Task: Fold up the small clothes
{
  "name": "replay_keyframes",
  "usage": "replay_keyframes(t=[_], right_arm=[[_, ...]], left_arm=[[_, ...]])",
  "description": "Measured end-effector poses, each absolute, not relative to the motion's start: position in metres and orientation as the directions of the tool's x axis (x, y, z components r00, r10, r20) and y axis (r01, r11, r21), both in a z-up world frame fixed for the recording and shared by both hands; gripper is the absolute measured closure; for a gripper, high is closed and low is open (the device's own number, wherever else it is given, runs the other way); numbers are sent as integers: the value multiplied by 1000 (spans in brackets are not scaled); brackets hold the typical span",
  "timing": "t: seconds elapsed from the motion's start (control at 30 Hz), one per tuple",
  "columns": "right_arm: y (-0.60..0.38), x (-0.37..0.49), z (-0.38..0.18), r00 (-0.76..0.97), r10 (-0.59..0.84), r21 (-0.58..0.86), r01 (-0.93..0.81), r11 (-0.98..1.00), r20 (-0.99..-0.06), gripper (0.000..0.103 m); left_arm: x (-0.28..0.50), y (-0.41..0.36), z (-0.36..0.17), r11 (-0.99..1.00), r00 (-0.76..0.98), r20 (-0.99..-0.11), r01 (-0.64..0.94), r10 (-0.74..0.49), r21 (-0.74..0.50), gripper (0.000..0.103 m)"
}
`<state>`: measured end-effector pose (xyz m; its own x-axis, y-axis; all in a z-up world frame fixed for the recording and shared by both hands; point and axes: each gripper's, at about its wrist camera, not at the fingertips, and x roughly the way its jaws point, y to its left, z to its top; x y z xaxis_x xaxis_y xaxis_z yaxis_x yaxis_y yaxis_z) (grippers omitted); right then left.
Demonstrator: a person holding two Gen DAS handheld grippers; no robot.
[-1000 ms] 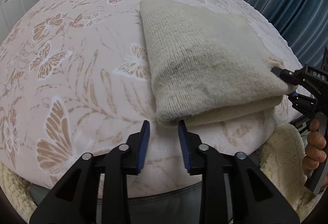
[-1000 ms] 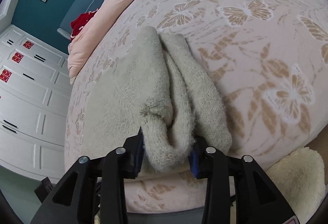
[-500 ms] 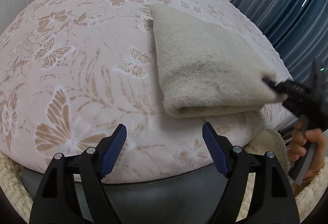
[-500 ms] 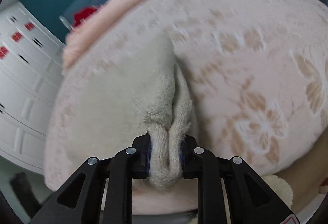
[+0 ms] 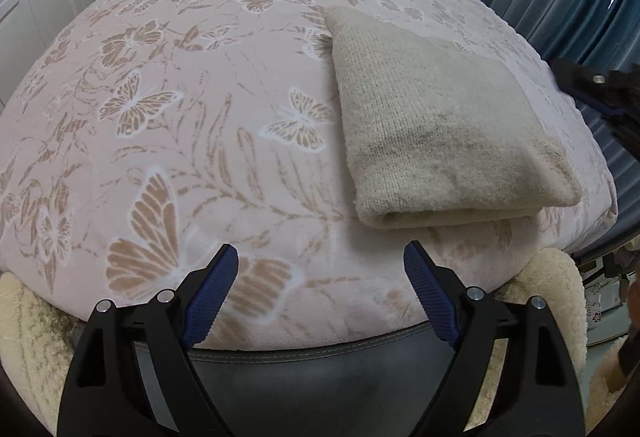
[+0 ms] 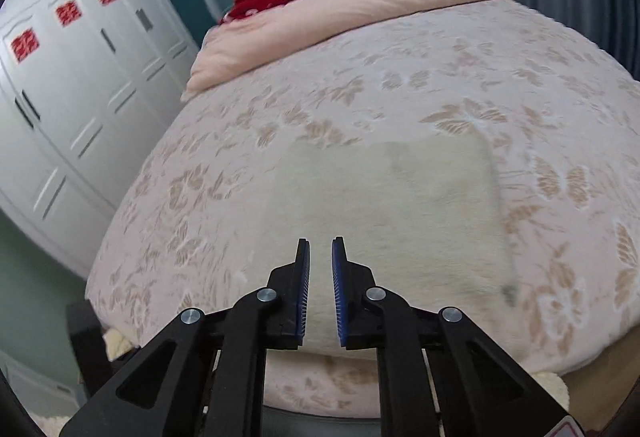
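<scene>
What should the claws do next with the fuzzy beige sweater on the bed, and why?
Probably back both claws away. The beige sweater already lies folded flat on the butterfly blanket, the left claw is wide open short of it, and the right claw holds nothing, so the fold looks done.

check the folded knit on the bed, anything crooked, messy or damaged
Nothing much stands out. The beige knit lies folded flat on the butterfly bedspread, layers stacked evenly at the near edge, only the near right corner slightly fuzzy. Neither the left gripper nor the right gripper holds anything.
</scene>
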<state>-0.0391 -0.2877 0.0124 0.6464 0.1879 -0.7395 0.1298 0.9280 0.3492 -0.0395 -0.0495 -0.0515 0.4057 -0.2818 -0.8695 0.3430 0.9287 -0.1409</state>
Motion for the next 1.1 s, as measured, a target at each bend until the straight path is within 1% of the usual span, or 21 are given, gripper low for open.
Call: replay_keyframes(t=[0.07, 0.1, 0.13, 0.23, 0.3, 0.37, 0.43, 0.47, 0.5, 0.53, 0.63, 0.67, 0.7, 0.73, 0.77, 0.87, 0.93, 0.97, 1.0, 1.03, 1.1], right_arm=[[-262, -13, -44, 486, 270, 365, 110, 925, -831, 93], [-253, -7, -78, 397, 280, 356, 131, 925, -874, 98], [-246, -7, -97, 355, 286, 352, 136, 926, -890, 99], [-245, -18, -66, 424, 249, 329, 124, 936, -870, 99], [-254, -21, -36, 499, 248, 352, 124, 928, -830, 98], [-258, -19, -20, 536, 243, 358, 121, 926, -809, 95], [-257, -7, -34, 503, 264, 368, 119, 922, -823, 91], [-252, 1, -53, 448, 258, 342, 116, 933, -856, 92], [-248, 6, -70, 422, 244, 312, 100, 945, -873, 96], [-246, 5, -73, 447, 243, 313, 89, 946, -861, 96], [-264, -6, -41, 506, 268, 378, 129, 917, -820, 94], [-276, -15, -26, 552, 247, 386, 152, 910, -797, 83], [-292, -26, -14, 593, 202, 376, 185, 908, -779, 57], [-310, -34, -6, 620, 143, 356, 234, 905, -771, 44], [-330, -41, -2, 637, 81, 338, 293, 895, -766, 36], [-386, -38, -18, 580, 23, 327, 426, 844, -814, 36], [-409, -25, -44, 509, 73, 348, 470, 811, -857, 36], [-414, -18, -57, 483, 106, 363, 477, 800, -869, 41], [-414, -12, -68, 477, 157, 398, 460, 794, -865, 72], [-412, -7, -71, 480, 183, 418, 445, 792, -858, 83], [-407, -4, -46, 557, 185, 451, 389, 803, -809, 88]], left_arm=[[-41, -48, -46, 935, 429, -868, 339, -252, -104, 16], [-41, -46, -43, 936, 439, -865, 339, -244, -92, 16], [-42, -43, -41, 939, 446, -864, 336, -232, -79, 15], [-41, -35, -40, 942, 452, -863, 329, -224, -72, 15], [-42, -31, -44, 945, 445, -868, 316, -220, -78, 14], [-41, -32, -50, 945, 421, -877, 310, -232, -101, 14], [-41, -37, -53, 945, 402, -885, 306, -235, -112, 14], [-42, -40, -52, 942, 397, -885, 314, -245, -120, 14], [-43, -42, -50, 938, 398, -882, 324, -253, -123, 14], [-44, -45, -46, 935, 405, -877, 333, -257, -120, 14], [-44, -51, -34, 920, 419, -864, 376, -279, -115, 11], [-42, -52, -31, 918, 426, -859, 381, -283, -114, 10], [-39, -54, -28, 916, 432, -853, 383, -294, -121, 10], [-35, -55, -26, 914, 433, -847, 381, -307, -136, 9], [-30, -59, -25, 914, 427, -846, 376, -318, -153, 9], [-13, -74, -25, 909, 388, -851, 356, -353, -215, 9], [-5, -89, -22, 896, 362, -845, 354, -394, -266, 9], [-3, -96, -20, 890, 353, -841, 357, -411, -285, 9], [-1, -103, -19, 885, 347, -838, 362, -420, -293, 9], [1, -111, -17, 882, 344, -839, 370, -422, -292, 9], [2, -124, -13, 878, 348, -838, 389, -420, -279, 9]])
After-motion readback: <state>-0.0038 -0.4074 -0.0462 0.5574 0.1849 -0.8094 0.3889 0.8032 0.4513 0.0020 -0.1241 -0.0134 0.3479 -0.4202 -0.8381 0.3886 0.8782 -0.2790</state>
